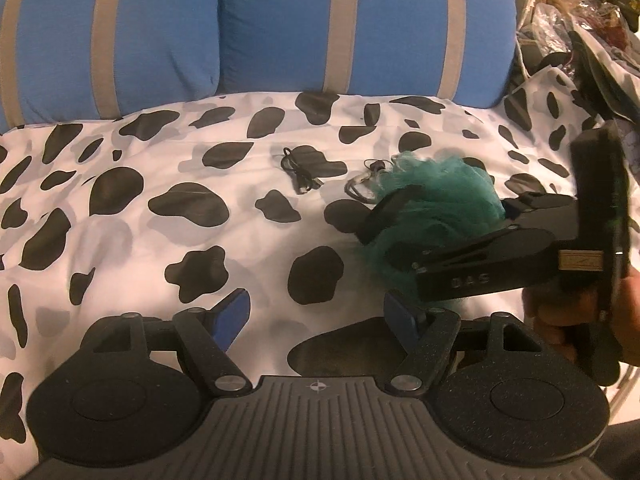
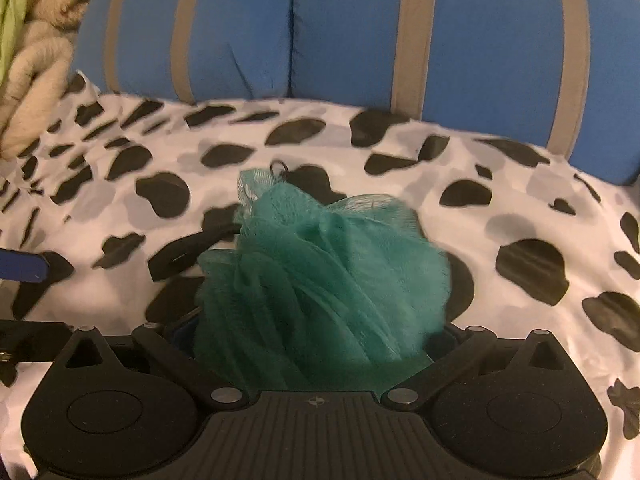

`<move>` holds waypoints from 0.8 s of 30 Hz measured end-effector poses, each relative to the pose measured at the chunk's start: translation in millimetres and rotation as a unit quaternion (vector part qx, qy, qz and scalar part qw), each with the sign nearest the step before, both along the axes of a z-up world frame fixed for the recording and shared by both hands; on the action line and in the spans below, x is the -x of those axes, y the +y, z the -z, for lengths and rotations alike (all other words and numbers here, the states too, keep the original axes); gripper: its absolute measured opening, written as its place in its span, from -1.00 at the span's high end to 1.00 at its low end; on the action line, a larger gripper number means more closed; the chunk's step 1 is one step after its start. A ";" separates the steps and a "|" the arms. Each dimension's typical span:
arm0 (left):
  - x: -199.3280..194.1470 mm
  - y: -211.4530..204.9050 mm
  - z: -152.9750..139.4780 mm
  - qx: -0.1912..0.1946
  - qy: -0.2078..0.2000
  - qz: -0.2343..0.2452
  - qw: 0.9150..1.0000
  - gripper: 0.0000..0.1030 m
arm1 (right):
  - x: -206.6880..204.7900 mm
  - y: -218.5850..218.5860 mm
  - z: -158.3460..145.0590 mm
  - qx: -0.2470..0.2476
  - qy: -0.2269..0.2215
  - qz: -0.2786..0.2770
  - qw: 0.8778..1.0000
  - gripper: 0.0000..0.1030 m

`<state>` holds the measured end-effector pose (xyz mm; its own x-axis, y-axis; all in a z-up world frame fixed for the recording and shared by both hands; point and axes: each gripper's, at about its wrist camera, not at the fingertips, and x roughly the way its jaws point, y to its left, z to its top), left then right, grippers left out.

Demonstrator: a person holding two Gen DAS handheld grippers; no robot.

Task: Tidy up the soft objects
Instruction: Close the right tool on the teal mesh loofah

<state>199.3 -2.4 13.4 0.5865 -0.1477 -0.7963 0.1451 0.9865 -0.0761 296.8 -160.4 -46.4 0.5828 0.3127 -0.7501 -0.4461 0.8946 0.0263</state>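
Observation:
A teal mesh bath puff (image 2: pixel 328 264) fills the space between my right gripper's (image 2: pixel 316 320) fingers, which it hides in the right wrist view. In the left wrist view the same puff (image 1: pixel 444 188) sits in the right gripper (image 1: pixel 384 232), whose black fingers are shut on it just above the cow-print bedspread (image 1: pixel 140 216). A hand (image 1: pixel 560 320) holds that gripper at the right edge. My left gripper (image 1: pixel 316 312) is open low over the bedspread, its blue pads (image 1: pixel 236 312) wide apart with nothing between them.
A coiled black cable (image 1: pixel 298 170) lies on the bedspread, and a thin cord with a ring (image 1: pixel 364 184) lies beside the puff. Blue cushions with grey stripes (image 1: pixel 320 28) line the back. Cream knitted fabric (image 2: pixel 36 72) is piled far left, bagged clutter (image 1: pixel 580 20) far right.

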 end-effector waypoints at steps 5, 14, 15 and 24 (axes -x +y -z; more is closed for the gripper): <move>-1.4 2.7 -0.2 0.004 -0.001 -0.001 1.000 -0.42 | -1.2 5.8 9.0 0.008 0.013 -0.009 1.000 -0.76; -0.3 -1.9 -2.3 0.006 -0.014 0.006 1.000 -0.42 | 7.6 -5.2 -4.0 -0.003 0.007 0.002 1.000 -0.38; 0.2 -3.3 -2.6 0.006 -0.016 0.009 1.000 -0.42 | 9.1 -7.1 -6.5 -0.002 0.004 0.003 1.000 -0.38; 1.7 -18.3 -5.0 0.004 -0.051 0.030 0.998 -0.42 | 25.9 -36.0 -32.9 0.003 -0.021 0.040 0.999 -0.36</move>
<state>197.6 -20.8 18.4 0.6547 -0.1909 -0.7313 0.2119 0.9751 -0.0648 270.9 -196.4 -13.4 0.6371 0.2596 -0.7257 -0.3740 0.9274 0.0035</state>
